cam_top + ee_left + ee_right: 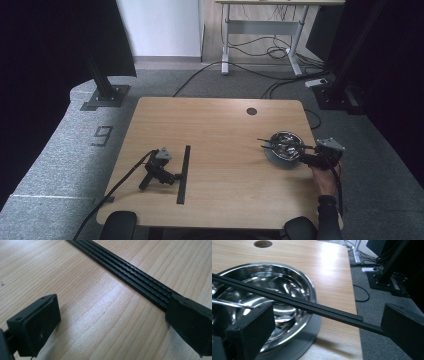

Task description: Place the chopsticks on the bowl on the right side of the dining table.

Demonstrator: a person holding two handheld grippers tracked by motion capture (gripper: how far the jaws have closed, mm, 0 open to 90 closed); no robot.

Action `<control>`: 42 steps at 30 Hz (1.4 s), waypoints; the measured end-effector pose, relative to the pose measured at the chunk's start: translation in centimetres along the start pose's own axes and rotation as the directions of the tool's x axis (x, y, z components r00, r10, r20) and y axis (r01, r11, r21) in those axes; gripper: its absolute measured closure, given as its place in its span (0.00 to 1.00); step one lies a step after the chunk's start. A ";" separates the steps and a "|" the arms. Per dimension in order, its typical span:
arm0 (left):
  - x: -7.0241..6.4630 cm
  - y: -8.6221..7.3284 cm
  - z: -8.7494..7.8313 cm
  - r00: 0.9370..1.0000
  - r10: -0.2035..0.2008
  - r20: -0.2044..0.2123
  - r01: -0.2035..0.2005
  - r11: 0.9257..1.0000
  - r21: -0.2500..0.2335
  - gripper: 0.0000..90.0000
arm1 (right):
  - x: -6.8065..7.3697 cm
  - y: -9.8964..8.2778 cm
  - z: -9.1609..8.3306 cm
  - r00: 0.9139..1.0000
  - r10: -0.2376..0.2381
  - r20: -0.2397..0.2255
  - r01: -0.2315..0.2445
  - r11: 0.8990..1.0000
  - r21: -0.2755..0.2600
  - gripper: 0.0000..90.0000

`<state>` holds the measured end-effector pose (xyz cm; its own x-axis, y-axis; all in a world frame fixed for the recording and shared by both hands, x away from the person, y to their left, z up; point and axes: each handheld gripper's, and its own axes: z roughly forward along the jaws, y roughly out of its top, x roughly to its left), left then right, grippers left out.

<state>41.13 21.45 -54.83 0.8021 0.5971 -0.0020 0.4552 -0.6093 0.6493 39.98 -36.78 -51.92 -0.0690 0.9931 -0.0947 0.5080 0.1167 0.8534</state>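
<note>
A shiny steel bowl (284,145) stands on a grey round mat (302,345) near the table's right edge. Two thin black sticks (312,306) lie across the bowl's rim, and their near ends reach out past it between my right gripper's jaws. My right gripper (305,156), held by a hand, sits just right of the bowl and is open wide (329,320); its pads do not press on the sticks. My left gripper (175,177) lies on the table at the left, open (112,320), beside a long black ribbed strip (140,281).
A thin silver rod (232,303) rests inside the bowl. The wooden table (225,125) has a round cable hole (251,111) at the back right. The left gripper's cable (120,182) trails off the front left edge. Grey carpet and a black frame post (102,80) surround the table.
</note>
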 end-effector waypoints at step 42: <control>0.0 0.0 0.0 1.000 0.001 0.000 -0.001 1.000 0.000 0.00 | -2.7 -1.6 0.4 0.995 0.100 -0.012 -0.101 0.995 -0.005 0.17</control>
<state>41.13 21.45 -54.83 0.8024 0.5968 -0.0014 0.4546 -0.6097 0.6493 39.68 -39.65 -53.24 -0.0282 0.9996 -0.0021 0.5085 0.0162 0.8609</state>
